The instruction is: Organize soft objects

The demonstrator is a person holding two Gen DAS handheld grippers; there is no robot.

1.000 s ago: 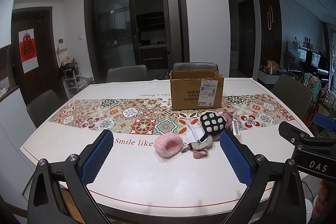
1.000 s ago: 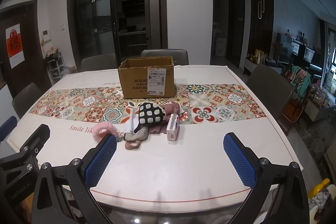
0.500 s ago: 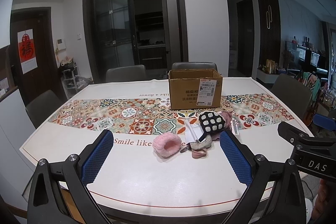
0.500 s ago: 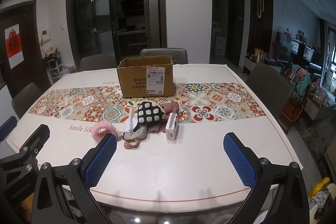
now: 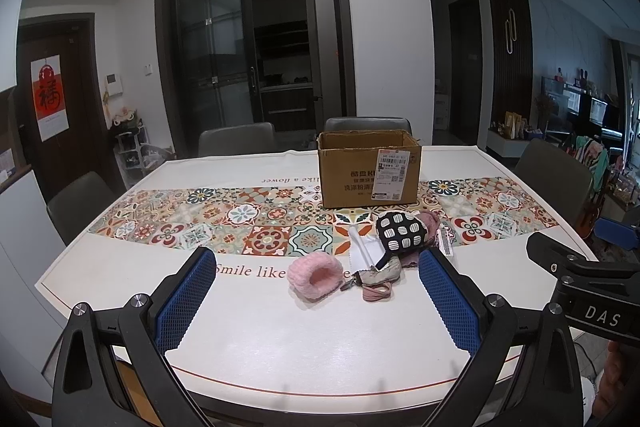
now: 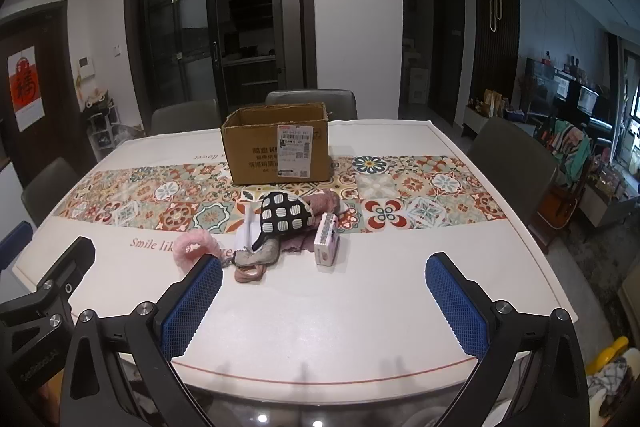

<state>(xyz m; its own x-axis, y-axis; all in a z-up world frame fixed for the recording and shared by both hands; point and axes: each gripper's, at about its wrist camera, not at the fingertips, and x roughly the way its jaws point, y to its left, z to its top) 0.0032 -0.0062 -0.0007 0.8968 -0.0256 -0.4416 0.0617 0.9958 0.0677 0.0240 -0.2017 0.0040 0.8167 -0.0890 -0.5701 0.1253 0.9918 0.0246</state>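
Observation:
A small heap of soft things lies mid-table: a fluffy pink scrunchie [image 5: 316,275] [image 6: 195,245], a black pouch with white squares [image 5: 401,235] [image 6: 285,217], a grey fabric piece [image 5: 382,273] [image 6: 258,254], a pink hair tie [image 5: 376,292] [image 6: 249,273], a mauve cloth [image 6: 325,202] and a white folded cloth [image 5: 365,251]. An open cardboard box [image 5: 369,173] [image 6: 277,154] stands behind them. My left gripper [image 5: 316,301] is open near the table's front edge, short of the scrunchie. My right gripper [image 6: 324,301] is open too, nothing between its fingers.
A small pink-and-white carton [image 6: 325,245] stands at the heap's right side. The table [image 6: 360,307] has a patterned tile runner across its middle. Grey chairs [image 6: 510,163] surround it. The other gripper's body [image 5: 580,287] shows at the right of the left wrist view.
Both views shift very slightly; the heap and box sit a touch higher and nearer. Both grippers stay open and hold nothing.

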